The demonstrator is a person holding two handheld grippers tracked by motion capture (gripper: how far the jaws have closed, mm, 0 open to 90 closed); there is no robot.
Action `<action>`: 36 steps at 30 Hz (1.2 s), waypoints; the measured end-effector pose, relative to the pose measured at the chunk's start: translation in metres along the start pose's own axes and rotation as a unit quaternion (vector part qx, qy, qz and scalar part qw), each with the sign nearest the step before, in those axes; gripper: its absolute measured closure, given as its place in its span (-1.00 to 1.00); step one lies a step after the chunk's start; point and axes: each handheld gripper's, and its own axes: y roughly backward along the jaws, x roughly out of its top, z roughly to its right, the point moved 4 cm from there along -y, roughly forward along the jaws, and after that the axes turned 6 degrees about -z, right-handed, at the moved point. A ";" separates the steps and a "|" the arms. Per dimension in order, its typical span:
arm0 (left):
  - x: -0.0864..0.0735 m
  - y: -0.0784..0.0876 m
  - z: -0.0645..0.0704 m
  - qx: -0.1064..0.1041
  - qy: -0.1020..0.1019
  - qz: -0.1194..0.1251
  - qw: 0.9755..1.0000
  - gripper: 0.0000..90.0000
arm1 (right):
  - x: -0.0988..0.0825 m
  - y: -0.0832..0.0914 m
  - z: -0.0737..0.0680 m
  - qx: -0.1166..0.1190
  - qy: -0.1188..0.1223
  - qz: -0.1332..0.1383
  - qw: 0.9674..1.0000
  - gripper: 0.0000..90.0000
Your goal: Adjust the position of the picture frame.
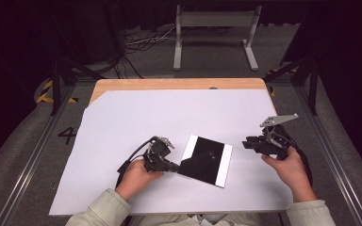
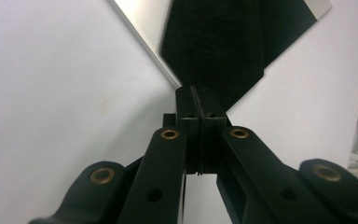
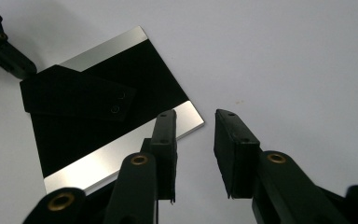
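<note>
The left tool (image 1: 173,166) is closed at the black panel's (image 1: 206,160) corner; the right tool (image 1: 248,142) hangs part-open, empty.

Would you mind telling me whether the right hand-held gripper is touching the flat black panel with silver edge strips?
Apart. The right gripper view shows the right hand-held gripper with open jaws beside the panel's corner, white table between them.

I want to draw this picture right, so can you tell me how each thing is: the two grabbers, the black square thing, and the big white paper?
Left gripper: jaws shut, tips at a corner of the plate.
Right gripper: jaws apart, nothing between them, off the plate's striped edge.
Black plate: lying flat, turned askew, silver strip along two opposite edges, a black strip on top.
White sheet: spread flat over the wooden table.
</note>
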 end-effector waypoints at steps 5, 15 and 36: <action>0.005 -0.007 0.011 -0.014 -0.016 -0.005 1.000 1.00 | -0.002 -0.003 0.002 -0.003 -0.007 -0.009 1.000 0.69; 0.011 -0.020 0.031 -0.041 -0.045 -0.012 0.998 1.00 | -0.005 -0.012 0.005 -0.004 -0.024 -0.029 0.999 0.83; -0.001 0.026 0.003 0.008 -0.002 0.072 0.997 0.95 | -0.008 -0.059 0.011 -0.033 -0.049 -0.088 0.994 1.00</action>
